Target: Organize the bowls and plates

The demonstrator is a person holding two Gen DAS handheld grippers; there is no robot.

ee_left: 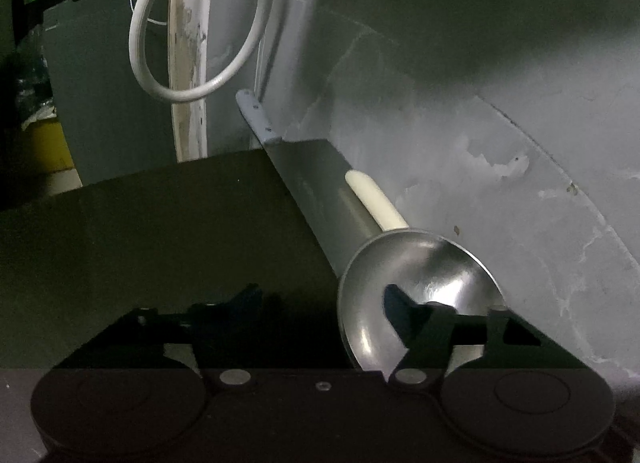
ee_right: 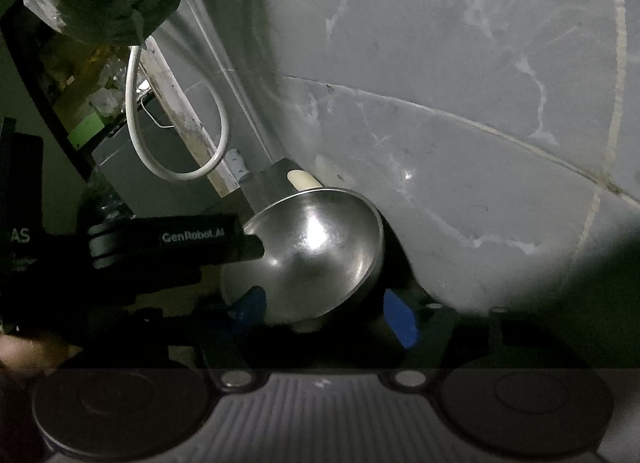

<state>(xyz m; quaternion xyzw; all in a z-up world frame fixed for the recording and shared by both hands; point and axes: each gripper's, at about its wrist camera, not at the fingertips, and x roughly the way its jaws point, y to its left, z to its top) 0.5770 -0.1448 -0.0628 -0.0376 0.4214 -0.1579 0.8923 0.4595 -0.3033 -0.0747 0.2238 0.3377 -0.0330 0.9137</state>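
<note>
A shiny steel bowl (ee_left: pixel 420 283) stands on a dark surface against a grey wall; it also shows in the right wrist view (ee_right: pixel 316 251). My left gripper (ee_left: pixel 320 303) is open, its right finger (ee_left: pixel 400 299) inside the bowl's rim. In the right wrist view the left gripper's black body (ee_right: pixel 168 239) reaches in from the left to the bowl's rim. My right gripper (ee_right: pixel 324 307) is open, its blue-tipped fingers (ee_right: pixel 400 319) on either side of the bowl's near edge.
A cream cylinder (ee_left: pixel 376 199) lies behind the bowl along the wall. A white cable loop (ee_left: pixel 192 43) hangs at the back left. A dark surface (ee_left: pixel 160 223) spreads left of the bowl. A grey marbled wall (ee_right: pixel 480 103) rises to the right.
</note>
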